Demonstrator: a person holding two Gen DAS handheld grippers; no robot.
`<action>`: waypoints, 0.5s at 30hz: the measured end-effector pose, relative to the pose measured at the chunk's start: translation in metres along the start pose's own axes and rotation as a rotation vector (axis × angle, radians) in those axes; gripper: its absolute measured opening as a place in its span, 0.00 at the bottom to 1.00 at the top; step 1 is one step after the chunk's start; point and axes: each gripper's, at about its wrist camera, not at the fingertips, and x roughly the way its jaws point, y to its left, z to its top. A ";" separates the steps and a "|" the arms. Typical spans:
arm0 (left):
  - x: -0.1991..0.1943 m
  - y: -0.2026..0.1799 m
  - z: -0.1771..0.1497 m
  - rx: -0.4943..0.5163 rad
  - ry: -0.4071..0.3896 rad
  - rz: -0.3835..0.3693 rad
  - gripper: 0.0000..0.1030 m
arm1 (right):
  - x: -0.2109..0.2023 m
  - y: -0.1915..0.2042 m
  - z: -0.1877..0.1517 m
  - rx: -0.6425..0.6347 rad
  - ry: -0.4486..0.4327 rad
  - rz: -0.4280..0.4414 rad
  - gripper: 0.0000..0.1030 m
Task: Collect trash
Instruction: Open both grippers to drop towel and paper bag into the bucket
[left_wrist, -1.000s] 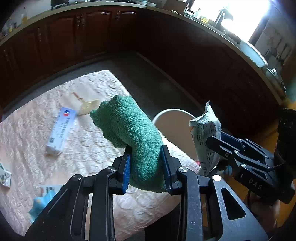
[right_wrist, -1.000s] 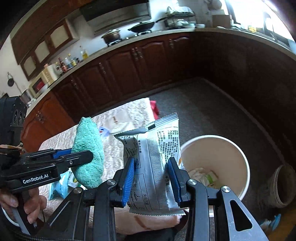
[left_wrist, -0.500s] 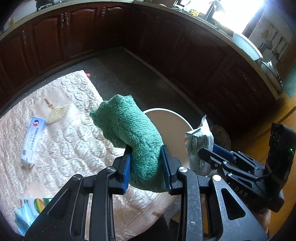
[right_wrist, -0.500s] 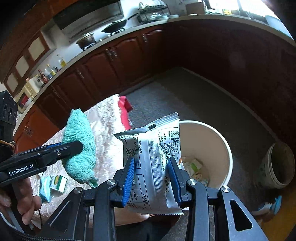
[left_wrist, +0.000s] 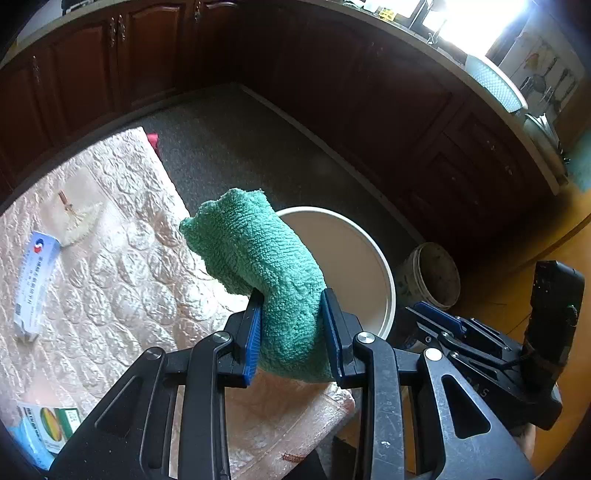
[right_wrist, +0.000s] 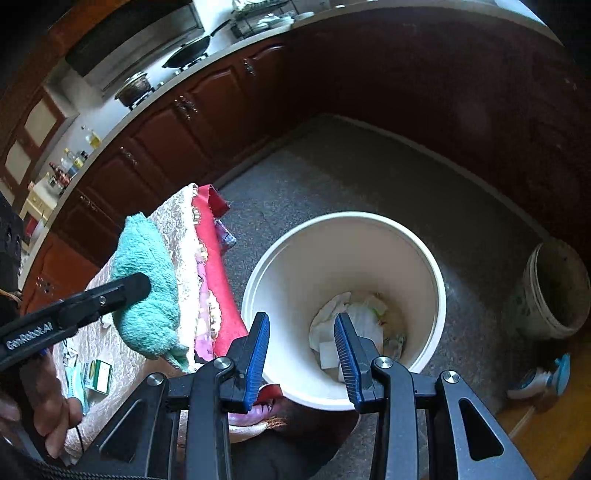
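Observation:
My left gripper (left_wrist: 291, 325) is shut on a rolled green towel (left_wrist: 258, 266) and holds it above the table's right end; the towel also shows in the right wrist view (right_wrist: 147, 288). My right gripper (right_wrist: 301, 336) is open and empty, directly above the white trash bucket (right_wrist: 439, 306) on the floor. Crumpled paper and wrappers (right_wrist: 354, 325) lie at the bucket's bottom. In the left wrist view the bucket (left_wrist: 384, 280) stands beside the table and the right gripper (left_wrist: 454, 328) is at the lower right.
The table has a pale quilted cover (left_wrist: 122, 280) with a blue-and-white box (left_wrist: 35, 277), a small fan-shaped item (left_wrist: 77, 218) and a green-and-white packet (left_wrist: 51, 424). A small dirty pail (right_wrist: 554, 291) stands right of the bucket. Dark wooden cabinets (left_wrist: 369, 92) ring the floor.
My right gripper has opened and the snack wrapper it held is gone from its jaws. Both grippers have moved right, over the bucket side of the table.

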 end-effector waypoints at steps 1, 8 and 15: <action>0.003 0.000 0.000 -0.002 0.005 -0.005 0.28 | 0.001 -0.002 -0.001 0.005 0.007 0.000 0.34; 0.011 -0.001 -0.005 -0.005 0.011 -0.041 0.45 | 0.001 -0.005 -0.005 0.025 0.016 -0.012 0.49; 0.007 -0.003 -0.009 0.009 0.004 -0.042 0.49 | -0.006 -0.009 -0.003 0.044 -0.003 -0.022 0.55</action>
